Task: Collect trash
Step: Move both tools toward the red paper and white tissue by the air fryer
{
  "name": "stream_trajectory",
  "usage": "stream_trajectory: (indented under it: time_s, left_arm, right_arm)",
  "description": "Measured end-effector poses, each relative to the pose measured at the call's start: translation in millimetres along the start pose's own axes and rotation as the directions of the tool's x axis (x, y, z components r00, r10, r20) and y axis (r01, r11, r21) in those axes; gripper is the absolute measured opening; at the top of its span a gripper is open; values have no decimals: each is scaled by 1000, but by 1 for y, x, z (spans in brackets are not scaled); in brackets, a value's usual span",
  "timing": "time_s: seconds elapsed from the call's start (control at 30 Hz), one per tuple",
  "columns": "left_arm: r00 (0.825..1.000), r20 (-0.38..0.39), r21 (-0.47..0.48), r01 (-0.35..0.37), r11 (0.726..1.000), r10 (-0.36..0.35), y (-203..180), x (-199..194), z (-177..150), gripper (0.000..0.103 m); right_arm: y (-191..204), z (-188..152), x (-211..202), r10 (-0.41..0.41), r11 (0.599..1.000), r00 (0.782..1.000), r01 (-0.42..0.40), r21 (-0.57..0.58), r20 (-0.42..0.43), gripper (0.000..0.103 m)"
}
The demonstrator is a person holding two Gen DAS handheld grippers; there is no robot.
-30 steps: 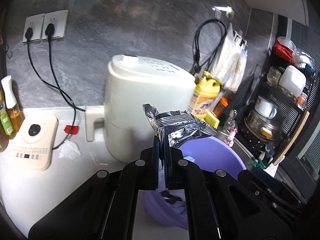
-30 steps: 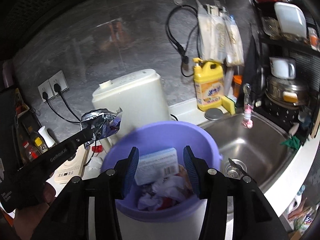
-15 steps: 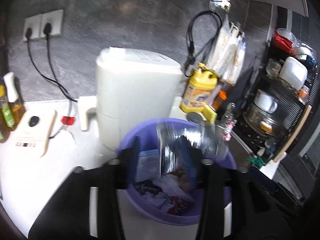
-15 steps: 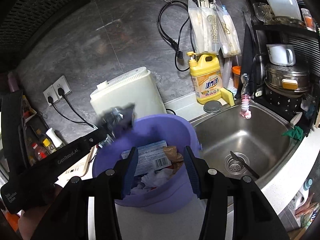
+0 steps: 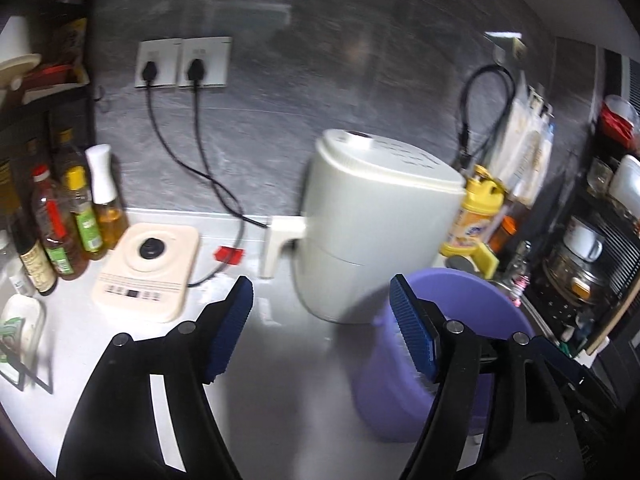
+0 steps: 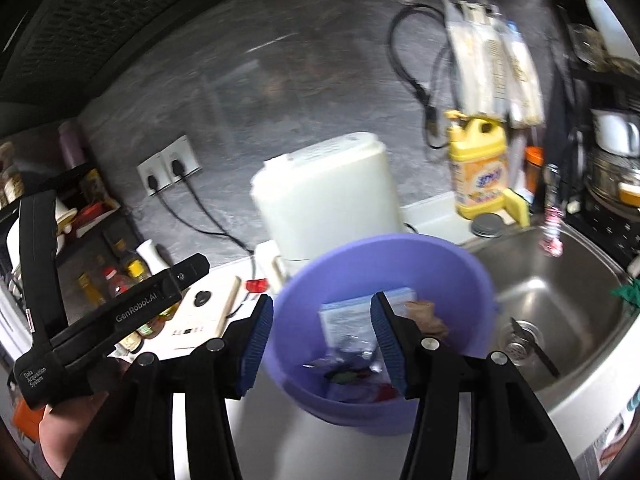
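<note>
Trash point(image 6: 352, 344): crumpled wrappers and a flat carton heaped in round purple plastic basin point(image 6: 476, 280). Left wrist: left gripper point(image 5: 322, 322) jaws opening, nothing between ribbed blue pads, basin lower right. Right wrist: right gripper point(image 6: 322, 344) parted, empty, above basin

The worktop point(image 5: 280, 360) lies bare ahead of the left gripper point(image 5: 322, 328), whose opening jaws hold nothing. Beyond it the white appliance point(image 5: 372, 236) blocks the way, with the purple bin point(image 5: 400, 392) just beside it on the right. The cream scale point(image 5: 148, 270) and bottles point(image 5: 60, 232) crowd the left edge. The bin's mouth point(image 6: 384, 264) stands open from above.
</note>
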State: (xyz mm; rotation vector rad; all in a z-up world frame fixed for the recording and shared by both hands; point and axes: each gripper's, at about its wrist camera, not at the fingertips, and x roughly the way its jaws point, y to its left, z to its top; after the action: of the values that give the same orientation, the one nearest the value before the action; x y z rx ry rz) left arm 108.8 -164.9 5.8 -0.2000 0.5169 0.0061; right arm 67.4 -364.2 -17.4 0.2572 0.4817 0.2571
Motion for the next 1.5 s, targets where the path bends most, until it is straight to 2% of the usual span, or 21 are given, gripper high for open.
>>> stream_trajectory:
  time_s: [0.13,0.2,0.33,0.5,0.57,0.83,1.07,1.23,1.37,1.5]
  left_arm:
    - [1000,1,-17,-17,1000,17,30,1,5,73]
    - [1000,8,-31,-28,999,28,49,1,9,79]
    - [999,6,-41,-34,999,34,78,6,16,83]
    - [999,-4,-54,-34,998,34,118,19,26,88]
    - [999,-21,-54,-30,998,29,131,26,30,88]
    - [998,-55,-46,33,998,-35,179,48,40,88]
    - [997,-71,-53,39,998,-42,202,65,44,88]
    - [996,-81,-56,20,998,-25,211,77,45,88]
    - [996,-88,-74,-21,997,14,220,89,46,88]
    - [995,-98,-40,-22,999,18,220,105,48,87]
  right_arm:
    - [27,0,14,18,999,1000,-18,-29,-4,52]
    - [41,1,24,22,999,1000,-22,-37,-14,53]
    - [67,0,40,22,997,999,-24,-67,-29,54]
    - [102,1,63,15,995,999,-18,-100,-32,64]
    - [114,1,72,8,994,999,-12,-105,-33,67]
    - [151,-1,111,-63,990,997,56,-128,-51,67]
    - [170,-6,136,-102,988,992,92,-122,-78,67]
    - [176,-8,153,-92,989,991,79,-127,-99,67]
    - [176,-9,173,-72,989,991,58,-133,-109,67]
    - [172,-10,197,-74,991,990,59,-122,-123,66]
